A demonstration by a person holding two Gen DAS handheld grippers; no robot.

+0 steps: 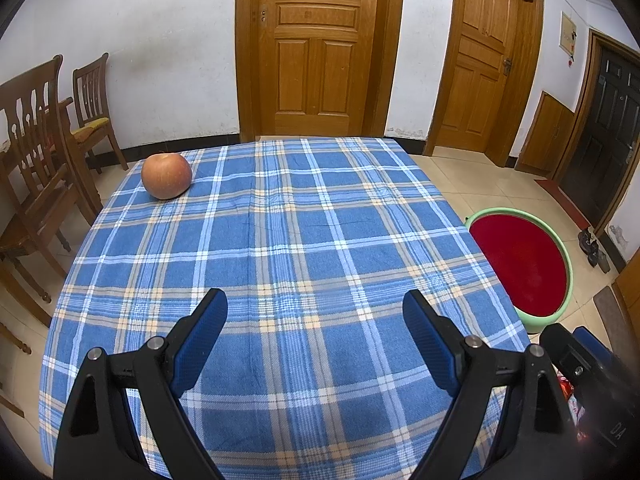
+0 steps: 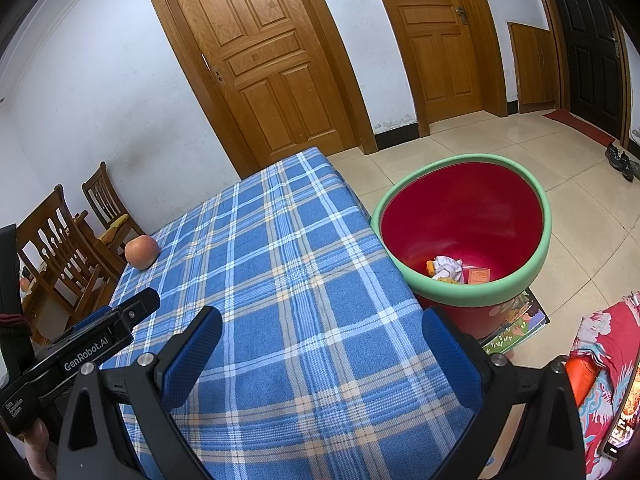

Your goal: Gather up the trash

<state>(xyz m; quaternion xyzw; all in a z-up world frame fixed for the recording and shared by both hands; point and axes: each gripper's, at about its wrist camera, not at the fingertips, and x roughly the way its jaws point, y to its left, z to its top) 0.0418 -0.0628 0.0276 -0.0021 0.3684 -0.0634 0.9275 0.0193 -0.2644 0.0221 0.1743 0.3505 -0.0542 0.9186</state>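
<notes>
A red bin with a green rim (image 2: pixel 464 224) stands on the floor just past the table's right edge; crumpled white paper (image 2: pixel 448 266) and orange scraps lie at its bottom. The same bin (image 1: pixel 524 264) shows at right in the left wrist view. My left gripper (image 1: pixel 316 308) hovers open over the blue plaid tablecloth (image 1: pixel 280 240), nothing between its blue pads. My right gripper (image 2: pixel 322 328) is open too, empty, over the table's near right part, with the bin ahead to its right. An apple (image 1: pixel 166 176) rests at the table's far left corner, also seen as the apple (image 2: pixel 141 252).
Wooden chairs (image 1: pixel 36 152) stand left of the table. A picture book (image 2: pixel 516 320) lies under the bin. Red patterned cloth (image 2: pixel 600 364) sits at the right. Wooden doors (image 1: pixel 316 44) line the far wall; shoes (image 2: pixel 622 160) lie by the dark door.
</notes>
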